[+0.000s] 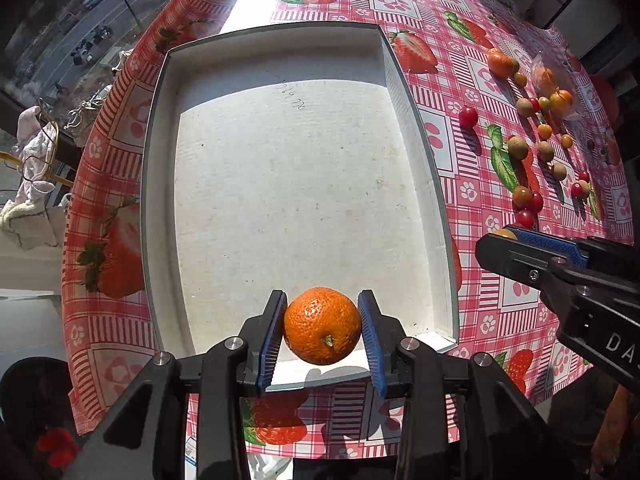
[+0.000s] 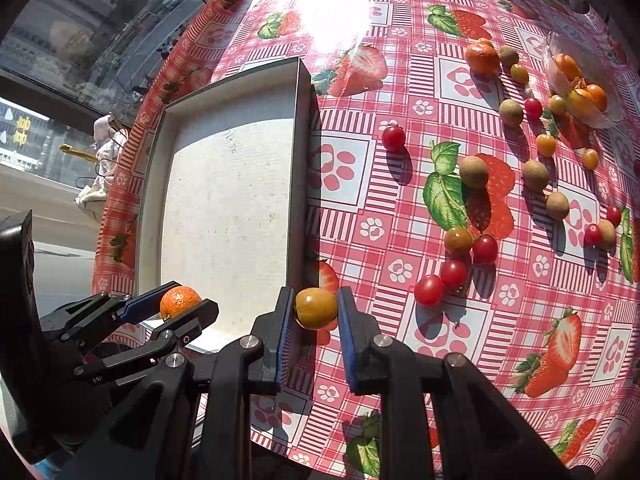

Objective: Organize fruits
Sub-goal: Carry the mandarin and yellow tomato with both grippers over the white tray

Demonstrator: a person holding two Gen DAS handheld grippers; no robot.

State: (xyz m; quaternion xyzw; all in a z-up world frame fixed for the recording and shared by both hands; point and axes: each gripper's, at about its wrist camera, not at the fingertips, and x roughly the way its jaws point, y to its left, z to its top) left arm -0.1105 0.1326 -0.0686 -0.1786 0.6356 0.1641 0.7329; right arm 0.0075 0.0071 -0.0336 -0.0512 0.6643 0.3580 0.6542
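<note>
Mandarin (image 1: 322,326) clamped between left gripper (image 1: 322,336) pads over near edge of white tray (image 1: 160,208); tray floor otherwise bare; right gripper (image 2: 316,320) closed on yellow cherry tomato (image 2: 316,307) just right of tray; clear bag (image 2: 580,84) holds orange fruits, far right.

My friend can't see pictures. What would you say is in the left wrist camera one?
The left gripper pinches a round orange mandarin over the near edge of a shallow, empty white cardboard tray. The tray sits on a red checked strawberry tablecloth, with small red, yellow and brown fruits scattered to its right, where the right gripper reaches in.
</note>
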